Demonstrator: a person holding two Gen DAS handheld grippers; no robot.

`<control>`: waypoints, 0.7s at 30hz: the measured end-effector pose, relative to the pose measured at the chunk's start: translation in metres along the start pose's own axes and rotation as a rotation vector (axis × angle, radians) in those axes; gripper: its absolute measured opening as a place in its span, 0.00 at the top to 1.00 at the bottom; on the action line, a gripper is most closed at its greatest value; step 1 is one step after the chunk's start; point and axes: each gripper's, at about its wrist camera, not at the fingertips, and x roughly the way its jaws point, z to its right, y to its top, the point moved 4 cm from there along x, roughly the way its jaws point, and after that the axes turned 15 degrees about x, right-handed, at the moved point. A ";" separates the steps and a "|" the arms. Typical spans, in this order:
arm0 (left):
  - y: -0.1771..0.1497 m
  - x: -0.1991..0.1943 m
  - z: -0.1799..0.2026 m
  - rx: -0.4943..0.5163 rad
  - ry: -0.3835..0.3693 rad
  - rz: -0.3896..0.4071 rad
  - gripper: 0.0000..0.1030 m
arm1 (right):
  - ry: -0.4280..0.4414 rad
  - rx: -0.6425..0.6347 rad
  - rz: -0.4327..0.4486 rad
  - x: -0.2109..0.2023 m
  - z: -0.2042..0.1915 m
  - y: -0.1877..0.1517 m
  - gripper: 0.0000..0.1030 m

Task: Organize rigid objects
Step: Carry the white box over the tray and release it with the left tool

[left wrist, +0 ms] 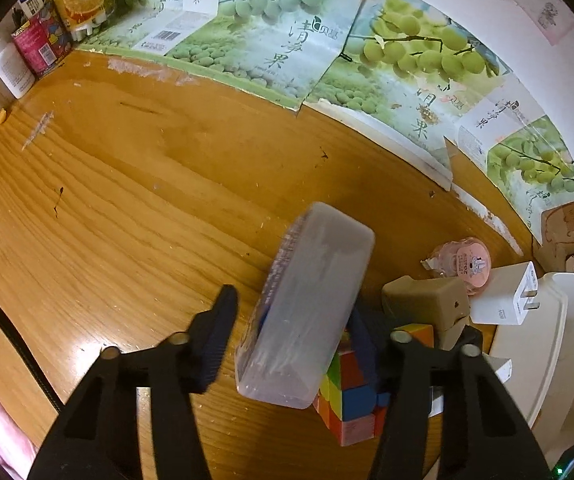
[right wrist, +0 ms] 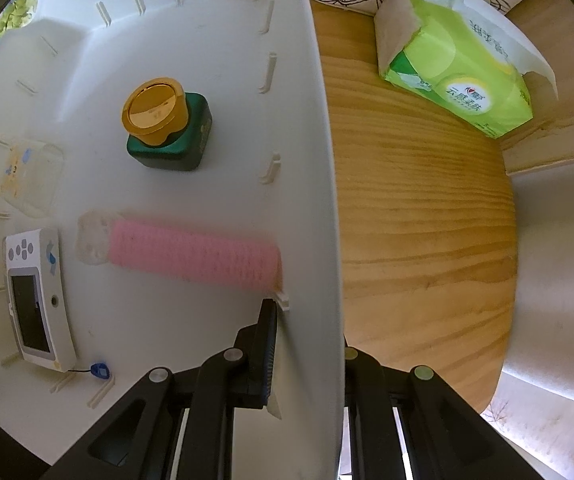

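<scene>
Done: four items lie in white plastic bin (right wrist: 215,32): green bottle with gold cap (right wrist: 167,132), pink cylinder (right wrist: 191,252), white handheld device (right wrist: 37,300), small clear case (right wrist: 31,176), all left half of right wrist view.
Left: translucent rectangular case (left wrist: 311,312), multicolour cube (left wrist: 351,404), beige block (left wrist: 427,304), white plug charger (left wrist: 507,300), pink round tape (left wrist: 471,264) on wooden surface (left wrist: 127,200), lower right.
Left gripper (left wrist: 291,336): jaws around translucent case, left pad apart, not clamped.
Right gripper (right wrist: 307,352): closed on bin wall, bottom centre.
Progress: roughly half, my estimate.

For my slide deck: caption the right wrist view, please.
Right claw clamps the white bin's wall; inside lie a gold-capped green bottle, pink roller and handheld console.
</scene>
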 end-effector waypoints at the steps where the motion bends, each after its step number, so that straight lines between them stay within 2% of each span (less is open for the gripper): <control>1: 0.000 0.001 0.000 -0.003 -0.017 -0.003 0.55 | 0.001 0.000 0.000 0.000 0.000 0.000 0.86; 13: -0.005 -0.003 -0.007 -0.024 -0.002 -0.013 0.57 | 0.000 0.002 0.003 0.001 -0.001 -0.007 0.86; 21: -0.012 -0.021 -0.010 -0.017 0.010 0.018 0.57 | 0.004 -0.002 0.012 -0.001 -0.003 -0.012 0.86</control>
